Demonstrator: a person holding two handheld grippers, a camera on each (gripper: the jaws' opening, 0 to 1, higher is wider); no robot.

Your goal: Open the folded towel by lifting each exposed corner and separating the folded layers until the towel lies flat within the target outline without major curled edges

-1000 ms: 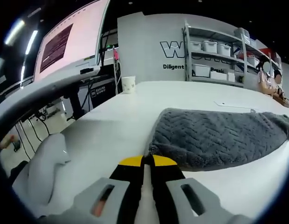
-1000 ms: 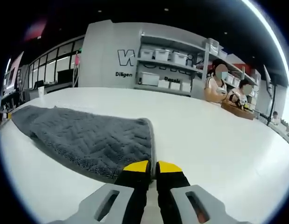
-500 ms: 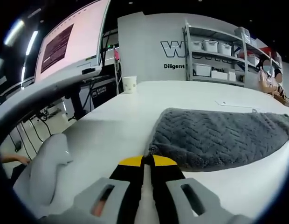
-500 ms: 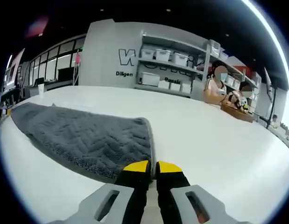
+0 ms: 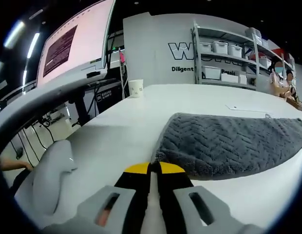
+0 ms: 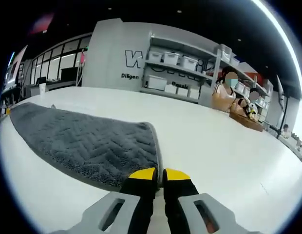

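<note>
While both grippers pinch its corners, the grey chevron-textured towel lies flat.

Materials and finish, both gripper views

We note the towel is grey cloth, plush and matt, with a raised herringbone weave. The table looks smooth, white, faintly glossy. Gripper jaws appear matt black plastic with yellow tips. The cup looks like paper.

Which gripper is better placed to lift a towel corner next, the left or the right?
Neither clearly. The left gripper and the right gripper each sit shut on a near corner of the grey towel.
</note>
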